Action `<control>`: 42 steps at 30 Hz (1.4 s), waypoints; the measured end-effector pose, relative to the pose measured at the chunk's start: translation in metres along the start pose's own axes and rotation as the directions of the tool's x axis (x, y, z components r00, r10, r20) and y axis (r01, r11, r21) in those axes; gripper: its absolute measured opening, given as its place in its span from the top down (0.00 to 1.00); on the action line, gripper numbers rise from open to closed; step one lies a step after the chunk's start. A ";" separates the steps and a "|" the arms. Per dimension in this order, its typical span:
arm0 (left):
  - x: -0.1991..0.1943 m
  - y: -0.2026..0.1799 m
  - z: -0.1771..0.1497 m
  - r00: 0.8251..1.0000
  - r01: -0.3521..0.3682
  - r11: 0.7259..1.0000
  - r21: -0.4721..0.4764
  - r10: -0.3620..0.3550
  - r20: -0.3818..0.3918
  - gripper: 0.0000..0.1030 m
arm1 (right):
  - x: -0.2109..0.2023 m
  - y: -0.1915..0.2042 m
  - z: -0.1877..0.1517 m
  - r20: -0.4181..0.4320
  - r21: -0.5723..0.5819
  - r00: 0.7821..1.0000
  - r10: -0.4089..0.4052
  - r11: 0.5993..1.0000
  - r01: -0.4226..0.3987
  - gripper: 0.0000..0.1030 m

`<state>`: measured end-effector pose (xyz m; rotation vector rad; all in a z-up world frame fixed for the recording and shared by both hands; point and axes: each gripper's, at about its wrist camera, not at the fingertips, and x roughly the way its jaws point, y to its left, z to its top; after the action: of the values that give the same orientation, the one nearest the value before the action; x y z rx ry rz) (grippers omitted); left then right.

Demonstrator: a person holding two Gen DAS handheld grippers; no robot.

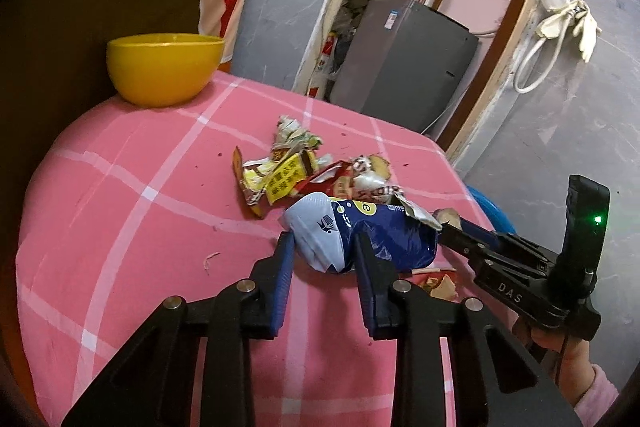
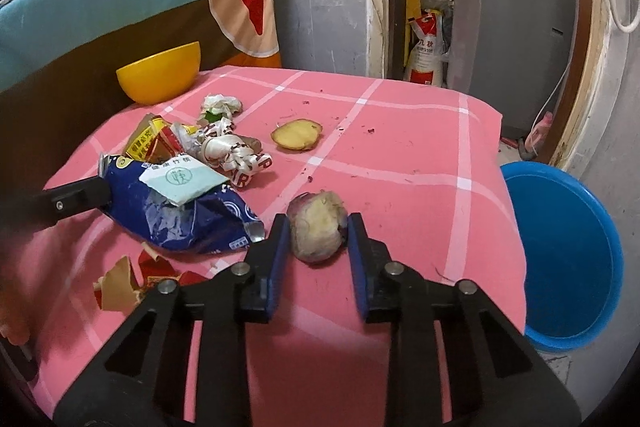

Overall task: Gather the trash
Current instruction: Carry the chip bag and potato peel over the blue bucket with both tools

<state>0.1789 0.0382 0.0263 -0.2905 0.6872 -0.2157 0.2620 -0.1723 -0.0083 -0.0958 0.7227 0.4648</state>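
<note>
Trash lies on a pink checked table (image 1: pixel 120 211). My left gripper (image 1: pixel 322 247) is open with its fingers either side of the pale end of a crumpled blue bag (image 1: pixel 372 231), also in the right wrist view (image 2: pixel 180 215). My right gripper (image 2: pixel 318 227) is open around a brownish onion-like vegetable scrap (image 2: pixel 318 231), its pads close to the sides. The right gripper also shows in the left wrist view (image 1: pixel 448 227). Yellow and red wrappers (image 1: pixel 280 175) and a red-and-white wrapper (image 2: pixel 236 159) lie behind the bag. A potato slice (image 2: pixel 296 134) lies farther back.
A yellow bowl (image 1: pixel 164 67) stands at the table's far left corner (image 2: pixel 160 73). A blue basin (image 2: pixel 564 259) sits on the floor to the right of the table. Torn red and brown scraps (image 2: pixel 132 279) lie near the front left. A grey appliance (image 1: pixel 404 67) stands behind.
</note>
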 end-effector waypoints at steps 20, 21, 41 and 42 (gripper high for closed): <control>-0.036 -0.040 0.000 0.962 -0.098 0.994 0.052 0.081 0.260 0.77 | -0.072 -0.005 -0.011 0.287 -0.024 0.957 -0.043 0.998 0.052 0.59; -0.036 -0.043 0.002 0.959 -0.097 0.994 0.049 0.081 0.273 0.77 | -0.077 -0.006 -0.010 0.307 -0.023 0.951 -0.048 0.998 0.058 0.59; 0.072 -0.187 0.069 0.970 0.073 0.985 0.154 -0.106 0.220 0.77 | -0.138 -0.136 0.019 0.406 0.249 0.851 -0.333 0.936 0.247 0.58; 0.084 -0.193 0.071 0.976 0.076 0.985 0.153 -0.105 0.192 0.77 | -0.136 -0.146 0.017 0.392 0.263 0.854 -0.343 0.931 0.253 0.58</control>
<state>0.2689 -0.1538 0.0936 -0.2015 0.4569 -0.3178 0.2481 -0.3500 0.0837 0.0862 0.3015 0.0990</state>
